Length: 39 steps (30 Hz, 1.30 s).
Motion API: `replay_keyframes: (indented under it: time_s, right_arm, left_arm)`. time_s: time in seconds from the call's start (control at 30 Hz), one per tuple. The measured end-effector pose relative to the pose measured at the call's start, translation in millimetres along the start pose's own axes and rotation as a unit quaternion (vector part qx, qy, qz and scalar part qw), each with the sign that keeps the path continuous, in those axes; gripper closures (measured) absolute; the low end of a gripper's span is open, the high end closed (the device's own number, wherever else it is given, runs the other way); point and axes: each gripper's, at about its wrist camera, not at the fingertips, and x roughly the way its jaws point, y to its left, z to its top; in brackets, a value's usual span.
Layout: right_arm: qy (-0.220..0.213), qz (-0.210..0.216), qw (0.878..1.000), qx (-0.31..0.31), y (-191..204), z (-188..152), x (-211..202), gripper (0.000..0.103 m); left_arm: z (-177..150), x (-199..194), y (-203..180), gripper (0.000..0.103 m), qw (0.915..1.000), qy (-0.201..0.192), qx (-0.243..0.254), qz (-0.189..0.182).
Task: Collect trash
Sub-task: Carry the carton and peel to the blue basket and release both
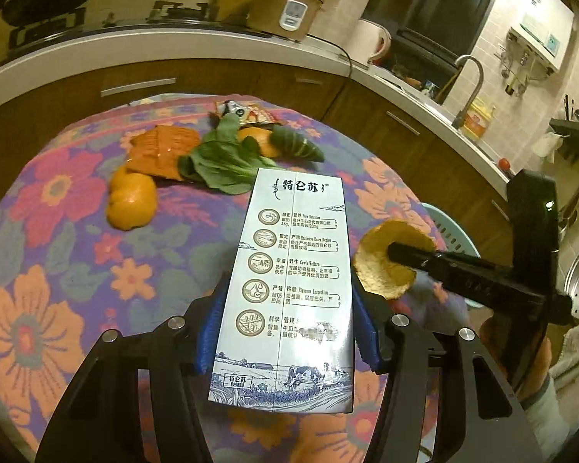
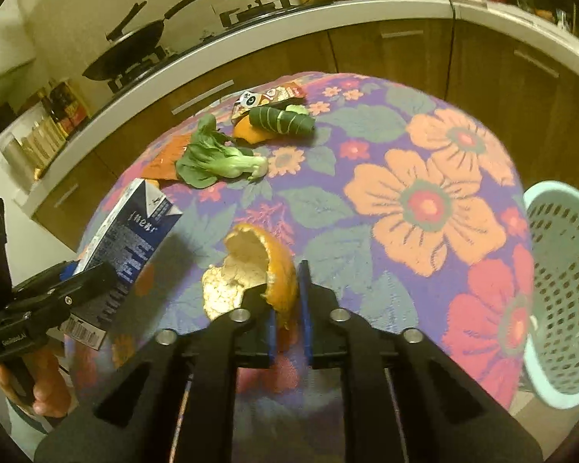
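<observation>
My left gripper (image 1: 285, 332) is shut on a white and blue milk carton (image 1: 289, 281) and holds it above the floral table; the carton also shows in the right wrist view (image 2: 127, 254). My right gripper (image 2: 287, 308) is shut on a piece of orange peel (image 2: 251, 270), seen from the left wrist view as well (image 1: 382, 266). On the table farther off lie another orange peel (image 1: 133, 200), an orange wrapper (image 1: 162, 150), a bok choy leaf (image 1: 220, 166), a cucumber piece (image 1: 297, 144) and a snack packet (image 1: 243, 110).
A pale green perforated basket (image 2: 563, 293) stands beside the table's right edge. The round table has a floral cloth (image 2: 424, 200). A curved kitchen counter (image 1: 173, 44) behind holds a wok, a rice cooker (image 1: 285, 9), a kettle and a sink tap (image 1: 473, 85).
</observation>
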Motion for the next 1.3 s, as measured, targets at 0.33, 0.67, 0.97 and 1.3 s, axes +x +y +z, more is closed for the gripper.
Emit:
replay_keyframes:
  time_s: [0.33, 0.67, 0.97, 1.3]
  right_arm:
    - [0.004, -0.019, 1.0, -0.002, 4.8, 0.0, 14.0, 0.071]
    - [-0.065, -0.032, 0.997, 0.011, -24.9, -4.3, -27.6, 0.1]
    - [-0.138, -0.077, 0.983, 0.098, -116.7, -11.0, -93.4, 0.1]
    - [-0.166, -0.14, 0.954, 0.208, -223.7, -42.8, -136.2, 0.1]
  left_arm:
    - [12.5, 10.1, -13.9, 0.049, 0.9998, 0.0, 0.017, -0.005]
    - [28.9, 30.9, -57.0, 0.049, 0.9986, -0.01, 0.042, -0.031]
    - [46.1, 72.5, -139.6, 0.049, 0.9934, -0.002, 0.086, -0.076]
    - [52.2, 141.6, -226.6, 0.049, 0.9812, 0.046, 0.119, -0.144]
